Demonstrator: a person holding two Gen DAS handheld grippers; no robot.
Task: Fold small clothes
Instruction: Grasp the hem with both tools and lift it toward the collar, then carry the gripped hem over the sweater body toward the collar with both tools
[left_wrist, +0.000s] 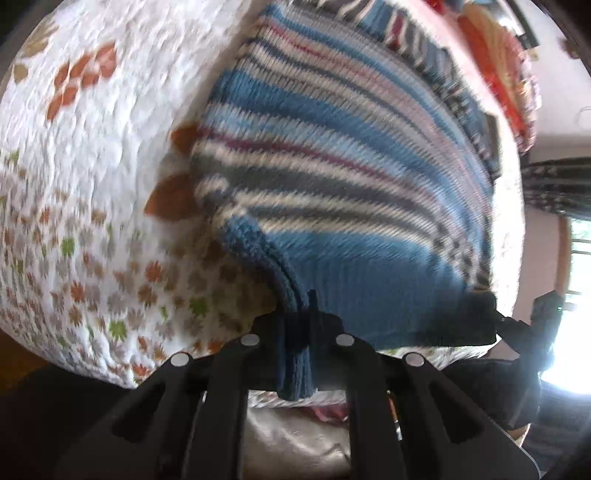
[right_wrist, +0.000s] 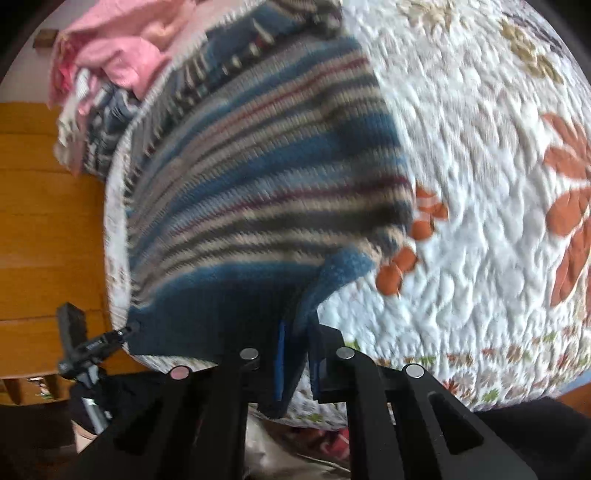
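Knitwear in blue, grey and white stripes, a small sweater (left_wrist: 332, 184), lies spread on the flowered quilt (left_wrist: 92, 184) of a bed, with a pile of other clothes (right_wrist: 110, 59) beyond it. The left gripper (left_wrist: 295, 321) has its fingers clamped on the sweater's near ribbed hem; the right gripper (right_wrist: 295, 354) pinches the same hem further along. Uneven lifting could skew the fold, and the loose knit may slip free or stretch.

Blue, white, grey and maroon stripes are being shown by the knitted sweater (left_wrist: 332, 177); orange leaves and small flowers are being displayed on the white quilt (left_wrist: 92, 155).
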